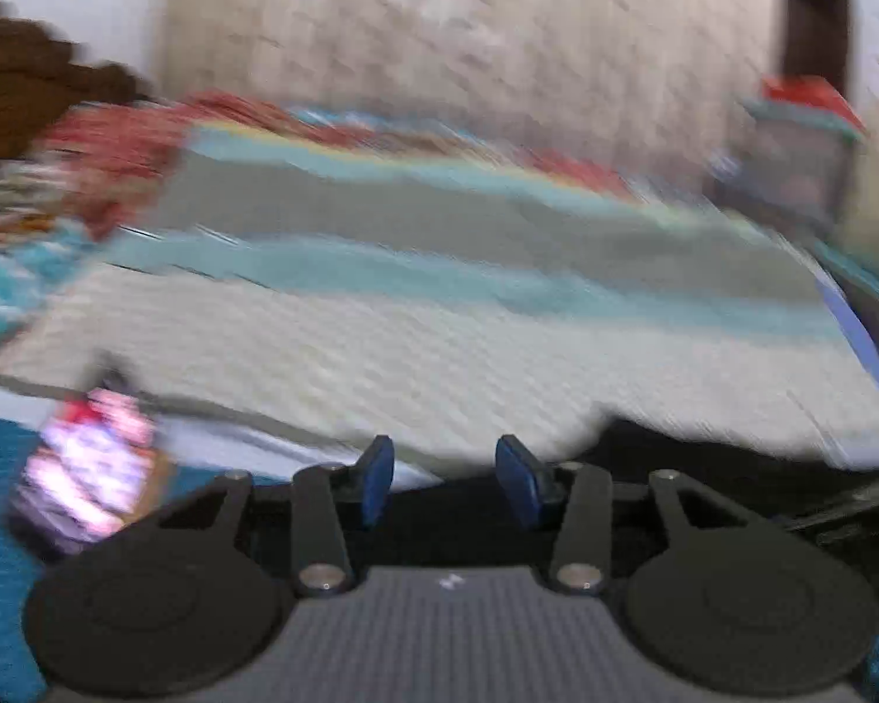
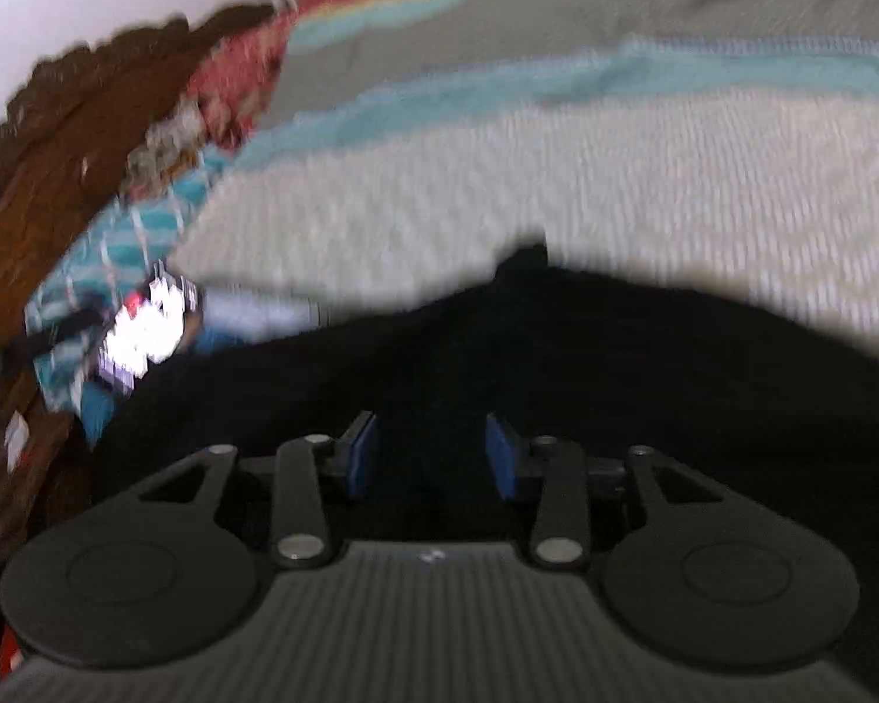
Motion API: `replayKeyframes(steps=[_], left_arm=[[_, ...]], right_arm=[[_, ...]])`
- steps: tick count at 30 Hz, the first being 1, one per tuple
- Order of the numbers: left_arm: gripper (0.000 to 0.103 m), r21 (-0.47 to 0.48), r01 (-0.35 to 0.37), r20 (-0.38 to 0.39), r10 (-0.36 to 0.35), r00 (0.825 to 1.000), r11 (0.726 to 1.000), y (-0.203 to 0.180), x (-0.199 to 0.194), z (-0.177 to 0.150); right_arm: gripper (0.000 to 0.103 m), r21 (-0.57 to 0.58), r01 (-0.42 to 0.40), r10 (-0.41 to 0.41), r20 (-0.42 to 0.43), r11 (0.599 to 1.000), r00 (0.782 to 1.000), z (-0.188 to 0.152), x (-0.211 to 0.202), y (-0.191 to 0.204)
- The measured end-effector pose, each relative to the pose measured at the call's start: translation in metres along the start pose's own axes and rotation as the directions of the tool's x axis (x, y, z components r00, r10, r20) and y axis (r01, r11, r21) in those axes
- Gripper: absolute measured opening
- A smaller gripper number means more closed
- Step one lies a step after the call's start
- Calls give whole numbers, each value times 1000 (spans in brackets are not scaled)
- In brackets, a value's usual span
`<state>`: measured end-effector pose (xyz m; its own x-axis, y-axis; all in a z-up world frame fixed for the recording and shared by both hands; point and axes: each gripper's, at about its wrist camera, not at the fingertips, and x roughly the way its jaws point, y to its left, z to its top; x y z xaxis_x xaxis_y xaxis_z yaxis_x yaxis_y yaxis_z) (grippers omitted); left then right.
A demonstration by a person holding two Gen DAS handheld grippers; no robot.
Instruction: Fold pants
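Clearly both views are smeared by motion blur, so fine detail is getting lost. One pair of black pants (image 2: 556, 351) is lying on a bed, spreading across the lower half of the right wrist view as a broad dark mass; its long axis is running roughly side to side across that view, though which end is the waist I cannot tell. In the left wrist view the same pants (image 1: 703, 468) are showing only as a dark strip at the lower right, just past the fingertips.

One striped blanket (image 2: 615, 146), in cream, teal and grey bands, is covering the bed beyond the garment, and it is filling the middle of the left view too (image 1: 439, 322). One bright, blurred patterned object (image 2: 152, 328) is sitting at the left edge of the pants; what it is cannot be made out. One brown carved headboard (image 2: 58, 176) is standing at the far left.

Two grippers are showing. The right gripper (image 2: 431, 454) is hovering directly over the black fabric, jaws parted and gripping nothing. The left gripper (image 1: 444, 480) is sitting at the garment's near edge, its blue pads (image 1: 378, 480) likewise apart and empty.
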<state>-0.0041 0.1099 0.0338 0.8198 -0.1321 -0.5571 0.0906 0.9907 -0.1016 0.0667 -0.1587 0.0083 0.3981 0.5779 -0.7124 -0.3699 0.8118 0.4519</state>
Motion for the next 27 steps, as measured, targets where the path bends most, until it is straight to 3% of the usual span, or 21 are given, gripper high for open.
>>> replayKeyframes(steps=[2,5,6,7,8,11,14,17,19,22,24,26,27], left_arm=[[40,60,20,-120,-13,993,998,-19,24,-16],[40,133,-44,-289,81,954,990,-26,51,-46],[40,141,-61,-310,102,945,988,-23,55,-54],[40,140,-62,-302,102,948,988,-20,54,-60],[40,146,-65,-288,105,952,987,-19,49,-61],[40,148,-89,-307,132,943,985,-24,43,-50],[41,118,-50,-290,83,953,992,-38,35,-33],[42,113,4,-264,26,964,994,-65,36,-15],[42,102,60,-272,-30,962,993,-88,46,-5],[42,115,141,-301,-100,948,983,-132,68,3],[42,152,193,-313,-138,939,969,-165,77,1],[42,209,236,-328,-159,931,949,-198,87,-5],[42,226,252,-343,-165,925,941,-211,92,-8]], right_arm=[[30,40,15,-15,-13,999,1000,-23,-4,-19],[28,152,-5,-1,36,988,999,-51,-42,-50],[23,182,-7,-2,47,983,999,-61,-54,-59],[21,213,-13,0,61,977,998,-70,-69,-65],[20,240,-19,1,77,971,997,-80,-82,-72],[24,301,-24,-38,197,953,980,-103,-128,-90],[39,380,-10,-135,353,925,926,-125,-180,-115],[42,480,81,-324,449,873,832,-143,-235,-150],[48,557,128,-439,470,820,766,-150,-267,-177],[51,556,244,-532,444,795,721,-143,-287,-206],[61,515,318,-556,413,796,722,-127,-280,-220],[61,473,357,-551,377,806,745,-112,-262,-232],[56,451,369,-543,354,812,762,-110,-255,-239]])
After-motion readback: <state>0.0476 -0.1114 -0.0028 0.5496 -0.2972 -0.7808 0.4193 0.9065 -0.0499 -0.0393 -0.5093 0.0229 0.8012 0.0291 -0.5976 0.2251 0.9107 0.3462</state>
